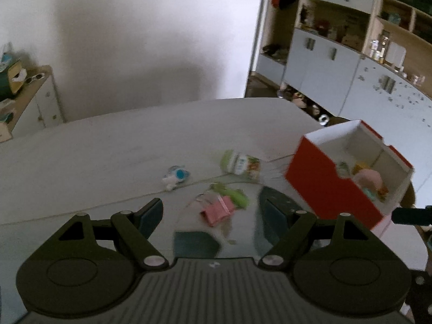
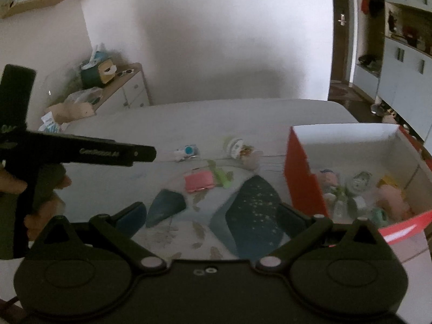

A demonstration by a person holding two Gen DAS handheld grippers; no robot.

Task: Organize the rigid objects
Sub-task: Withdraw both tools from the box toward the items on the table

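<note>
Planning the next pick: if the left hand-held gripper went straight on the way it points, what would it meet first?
Probably the flat pink packet lying on the patterned cloth, centred between the open left hand-held gripper; depth is hard to judge.

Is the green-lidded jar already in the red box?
No, the green-lidded jar lies on its side on the table, left of the red box.
</note>
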